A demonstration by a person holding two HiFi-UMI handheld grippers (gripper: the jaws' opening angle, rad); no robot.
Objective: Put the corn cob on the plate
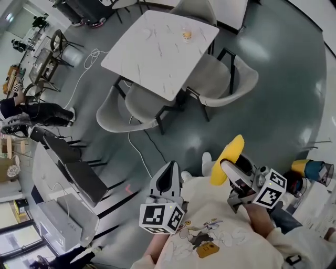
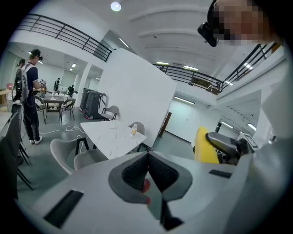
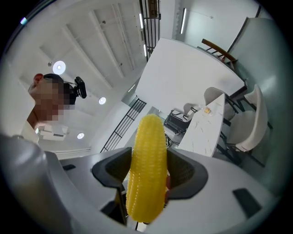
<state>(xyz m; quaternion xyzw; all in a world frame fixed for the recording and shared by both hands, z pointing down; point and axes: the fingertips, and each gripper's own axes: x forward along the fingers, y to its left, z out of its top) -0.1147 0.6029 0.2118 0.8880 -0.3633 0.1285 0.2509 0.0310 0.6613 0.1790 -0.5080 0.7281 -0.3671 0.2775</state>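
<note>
The right gripper [image 3: 147,177] pinches the yellow corn cob [image 1: 229,155] in mid-air, tip pointing toward one o'clock, while the left gripper [image 2: 147,170], at its nine o'clock, is pressed together on nothing.

Shiny dark floor [image 1: 273,79] all over. At 12 o'clock, white table [image 1: 157,52] with pale chairs [image 1: 118,118] round it. At 10 o'clock, white cable [image 1: 86,71]. Up high, black railing [image 2: 59,31] and round lamp [image 2: 116,6].

That bright yellow corn cob [image 3: 145,173] has tidy kernel rows, the left white cube [image 1: 160,217] and right white cube [image 1: 271,190] wear black square markers, the white marble-look table [image 1: 157,52] has thin grey veins, and the glossy floor [image 1: 273,89] is dark greenish grey.
</note>
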